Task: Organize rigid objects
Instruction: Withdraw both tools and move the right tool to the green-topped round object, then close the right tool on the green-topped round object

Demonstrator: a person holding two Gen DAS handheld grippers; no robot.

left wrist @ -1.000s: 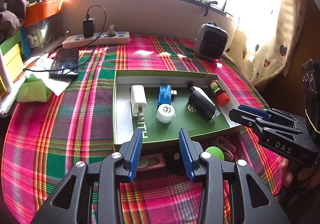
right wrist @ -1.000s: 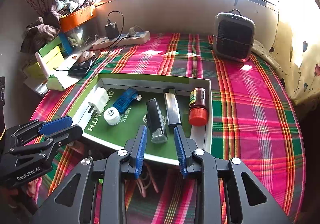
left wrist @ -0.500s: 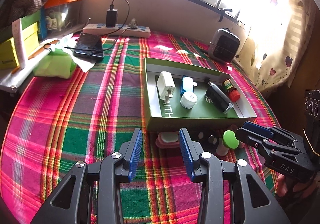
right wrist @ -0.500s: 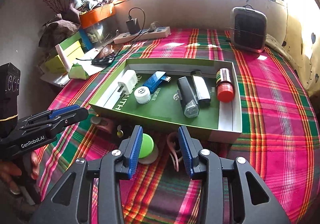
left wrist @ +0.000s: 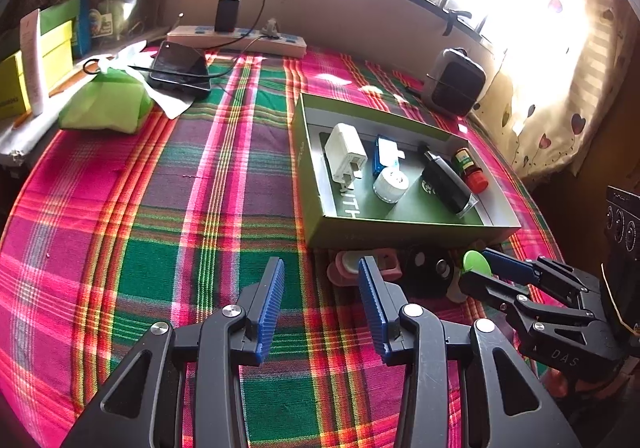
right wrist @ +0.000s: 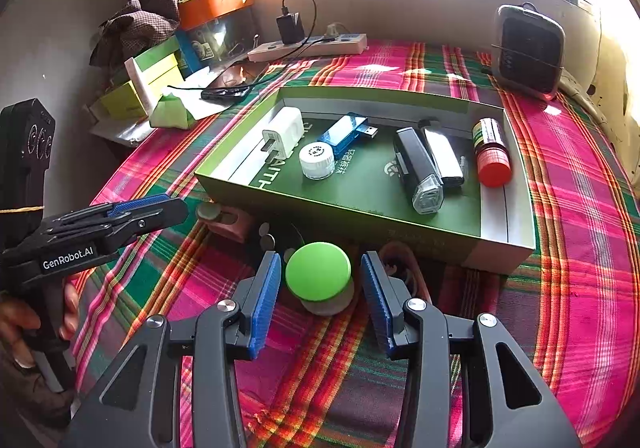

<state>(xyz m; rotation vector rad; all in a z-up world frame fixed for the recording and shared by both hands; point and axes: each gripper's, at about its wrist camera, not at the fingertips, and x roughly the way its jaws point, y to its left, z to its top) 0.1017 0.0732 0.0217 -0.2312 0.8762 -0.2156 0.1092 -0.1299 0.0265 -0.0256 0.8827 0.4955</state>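
Plaid tablecloth (right wrist: 580,208) fills my view; one round green-lidded jar (right wrist: 319,273) sits by the green box's (right wrist: 432,244) near edge, between my right gripper's (right wrist: 318,290) spread jaws. Left gripper (left wrist: 320,288) gapes, seemingly empty.

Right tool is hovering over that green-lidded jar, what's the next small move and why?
Probably lower the right tool a little and close on the round green-lidded jar. Its blue pads stand open on either side of the lid, not touching, and the jar sits on the plaid cloth outside the green cardboard tray.
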